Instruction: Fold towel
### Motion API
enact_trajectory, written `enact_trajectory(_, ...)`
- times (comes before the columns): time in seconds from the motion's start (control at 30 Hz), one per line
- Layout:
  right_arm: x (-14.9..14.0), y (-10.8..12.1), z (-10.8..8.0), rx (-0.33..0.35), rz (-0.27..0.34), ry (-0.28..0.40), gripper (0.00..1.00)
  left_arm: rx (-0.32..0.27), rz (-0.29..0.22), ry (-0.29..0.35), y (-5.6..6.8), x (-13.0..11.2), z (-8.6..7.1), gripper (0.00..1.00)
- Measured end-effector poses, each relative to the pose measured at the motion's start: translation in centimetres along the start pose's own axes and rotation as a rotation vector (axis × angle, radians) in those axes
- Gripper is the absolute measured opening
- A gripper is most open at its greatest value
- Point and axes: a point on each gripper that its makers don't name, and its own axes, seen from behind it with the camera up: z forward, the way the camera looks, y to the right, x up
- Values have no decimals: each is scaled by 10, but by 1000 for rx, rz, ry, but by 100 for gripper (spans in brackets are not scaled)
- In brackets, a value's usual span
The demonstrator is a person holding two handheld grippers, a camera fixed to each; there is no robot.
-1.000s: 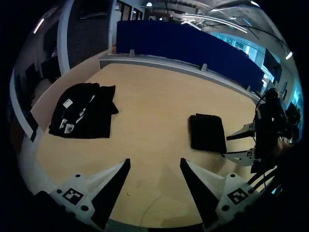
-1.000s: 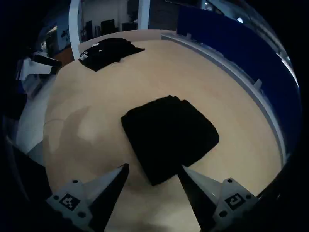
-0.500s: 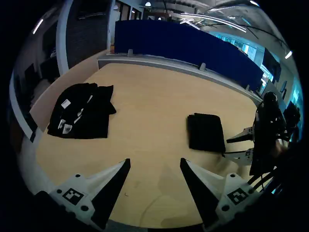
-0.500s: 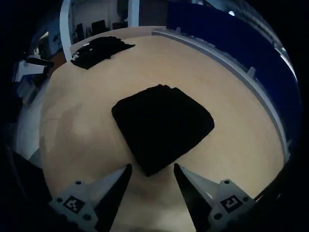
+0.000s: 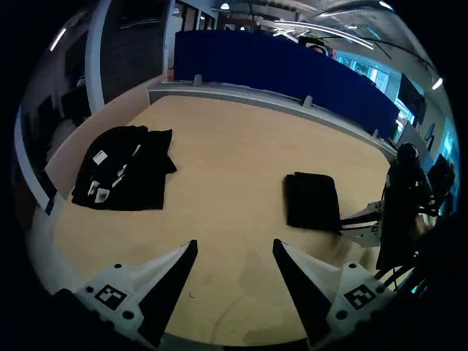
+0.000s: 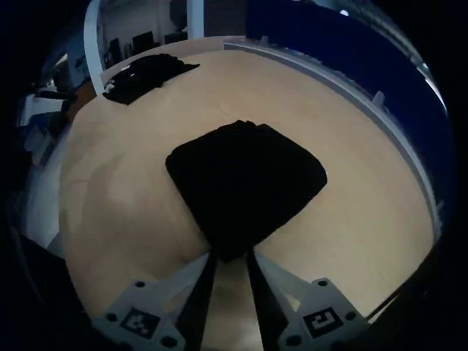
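**Left gripper view.** The left gripper (image 5: 234,244) hovers over the near edge of the wooden table (image 5: 234,164), its fingers spread wide apart with nothing between them. Beyond it and to the right, the folded towel (image 5: 312,200) lies flat on the table. It is black, roughly rectangular, and well apart from the left gripper. The right gripper (image 5: 342,225) meets the towel at its near right corner.

**Right gripper view.** The right gripper's fingers are drawn close together and clamped on the towel's nearest corner – the rest of the towel rests on the tabletop.

**Background.** A loose pile of black cloths (image 5: 123,169) with white tags sits at the far left of the table, well apart from the towel. A blue partition (image 5: 281,64) stands behind the table's far edge.
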Motion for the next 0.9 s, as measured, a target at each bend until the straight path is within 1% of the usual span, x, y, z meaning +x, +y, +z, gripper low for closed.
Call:
enact_trajectory(0.07,0,-1,0,3,0,1,24,0,1,0,0,0,1,96)
enact_trajectory(0.23,1,-3,1,13,8,6,11,1,4,-1,0,-1,2,95)
enact_trajectory(0.33,2,-4,2,15,12,9,6,0,3,-1,0,-2,1,95)
enact_trajectory(0.5,3,-3,1,14,4,13,3,-3,3,-1,1,-1,0,96)
enact_trajectory(0.7,11,4,-6,-7,-15,32,3,-5,9,0,1,-2,1,96)
enact_trajectory(0.9,36,16,-20,-16,-25,65,3,-12,12,0,4,0,2,96)
